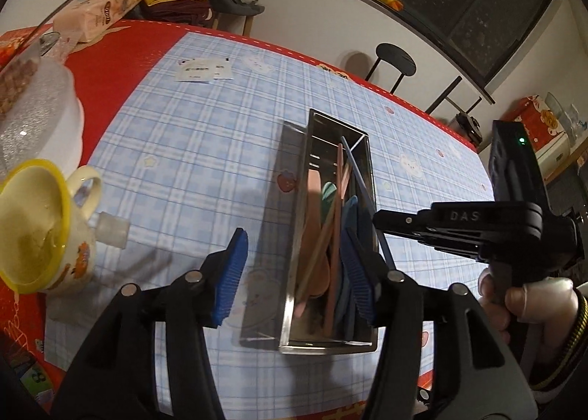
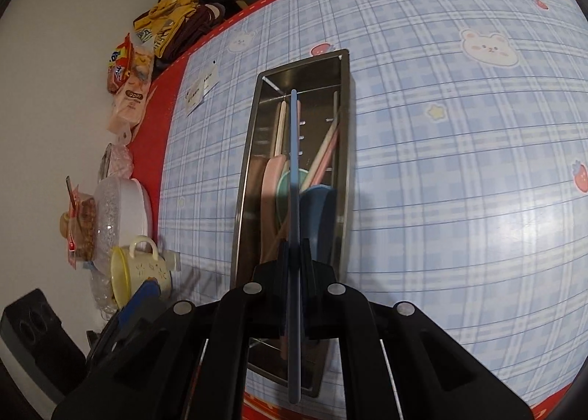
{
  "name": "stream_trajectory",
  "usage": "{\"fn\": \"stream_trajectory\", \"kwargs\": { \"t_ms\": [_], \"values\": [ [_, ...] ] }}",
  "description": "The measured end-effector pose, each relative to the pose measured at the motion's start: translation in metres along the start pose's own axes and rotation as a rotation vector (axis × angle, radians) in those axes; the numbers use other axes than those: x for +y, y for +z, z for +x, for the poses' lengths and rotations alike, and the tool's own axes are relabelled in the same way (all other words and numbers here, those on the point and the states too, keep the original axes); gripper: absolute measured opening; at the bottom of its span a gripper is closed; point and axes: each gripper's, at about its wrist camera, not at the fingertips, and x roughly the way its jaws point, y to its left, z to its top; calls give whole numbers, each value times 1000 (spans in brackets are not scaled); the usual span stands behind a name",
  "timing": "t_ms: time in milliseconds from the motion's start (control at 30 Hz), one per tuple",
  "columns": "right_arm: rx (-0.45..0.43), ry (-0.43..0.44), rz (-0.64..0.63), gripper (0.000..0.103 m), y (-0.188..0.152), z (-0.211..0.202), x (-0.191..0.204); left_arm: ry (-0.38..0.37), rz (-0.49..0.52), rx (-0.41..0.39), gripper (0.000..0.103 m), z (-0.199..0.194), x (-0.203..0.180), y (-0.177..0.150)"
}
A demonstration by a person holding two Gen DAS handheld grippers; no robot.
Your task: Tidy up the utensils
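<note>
Right gripper (image 2: pixel 294 258) clamped on a slim blue chopstick (image 2: pixel 294 170) above the rectangular steel utensil box (image 2: pixel 253 148). Left gripper (image 1: pixel 294 273) jaws apart, empty, straddling the box's near-left wall.

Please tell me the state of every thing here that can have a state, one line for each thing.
left gripper: open, nothing between its pads.
right gripper: shut on the blue chopstick, over the tray.
metal tray: lies flat on the table, open top, utensils inside.
pink spoon: lying in the tray.
blue spoon: lying in the tray.
yellow cup: tipped, its mouth toward the left wrist camera, no lid.
</note>
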Motion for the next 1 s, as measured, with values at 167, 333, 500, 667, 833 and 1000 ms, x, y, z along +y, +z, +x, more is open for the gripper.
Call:
{"fn": "stream_trajectory", "kwargs": {
  "t_ms": [167, 333, 500, 667, 833, 1000],
  "values": [
    [15, 26, -19, 10, -1, 5, 10, 12, -11, -1, 55, -4, 6, -1],
    [-11, 13, -46, 40, -1, -3, 14, 28, -22, 7, 62, -5, 7, 0],
    [-86, -50, -94, 63, 2, -27, 14, 50, 2, -5, 74, -10, 0, 3],
    [-145, -61, -108, 66, 3, -50, 9, 70, 15, -22, 75, -17, -6, 7],
    [-186, -88, -155, 75, -2, -64, 9, 86, 28, -34, 80, -25, -11, 9],
    [-228, -160, -229, 91, -9, -74, 12, 100, 39, -41, 84, -31, -16, 9]
  ]
}}
